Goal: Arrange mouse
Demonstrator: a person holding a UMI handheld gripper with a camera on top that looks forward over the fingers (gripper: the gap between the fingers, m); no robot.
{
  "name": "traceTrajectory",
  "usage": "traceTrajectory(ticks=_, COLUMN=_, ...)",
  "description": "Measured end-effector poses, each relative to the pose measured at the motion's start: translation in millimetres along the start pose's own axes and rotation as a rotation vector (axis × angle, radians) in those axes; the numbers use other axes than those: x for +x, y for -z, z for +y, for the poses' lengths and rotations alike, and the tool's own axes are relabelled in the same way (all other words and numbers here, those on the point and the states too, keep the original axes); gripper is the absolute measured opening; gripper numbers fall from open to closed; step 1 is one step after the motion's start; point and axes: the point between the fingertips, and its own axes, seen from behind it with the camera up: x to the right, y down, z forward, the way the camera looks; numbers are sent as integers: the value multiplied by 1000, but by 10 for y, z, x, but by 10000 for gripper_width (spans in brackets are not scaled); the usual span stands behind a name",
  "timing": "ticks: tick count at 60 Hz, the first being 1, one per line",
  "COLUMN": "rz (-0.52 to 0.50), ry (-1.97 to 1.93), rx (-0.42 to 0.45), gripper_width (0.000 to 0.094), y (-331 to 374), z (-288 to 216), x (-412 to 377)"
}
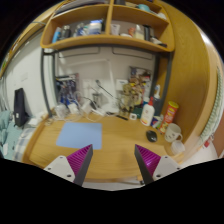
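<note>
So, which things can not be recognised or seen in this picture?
- Mouse: none can be made out in the gripper view, on the desk or the blue mat.
- Shelf items: too small to name.
- Clutter at the desk's back: too small to tell apart.
- Near desk edge: hidden behind the open tool fingers.
</note>
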Motion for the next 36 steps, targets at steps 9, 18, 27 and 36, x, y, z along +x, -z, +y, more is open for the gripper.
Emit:
traceTrajectory(ticks=9, rz=82, ry=-27, rx=-57, gripper_width=846, y=-633, z=470, x=881)
traceTrajectory(ticks=18, rz=116, ry=-35, rx=-106, gripper_width=840, y=-1253, z=659, x=1547)
traceTrajectory(ticks=27, rz=107, ry=-21, rx=-133, gripper_width=838, y=-1929, z=706, x=2011)
traceTrajectory(ticks=36, rz=97, ry=-40, rx=-124, gripper_width=835, y=-2506, z=614, x=2300)
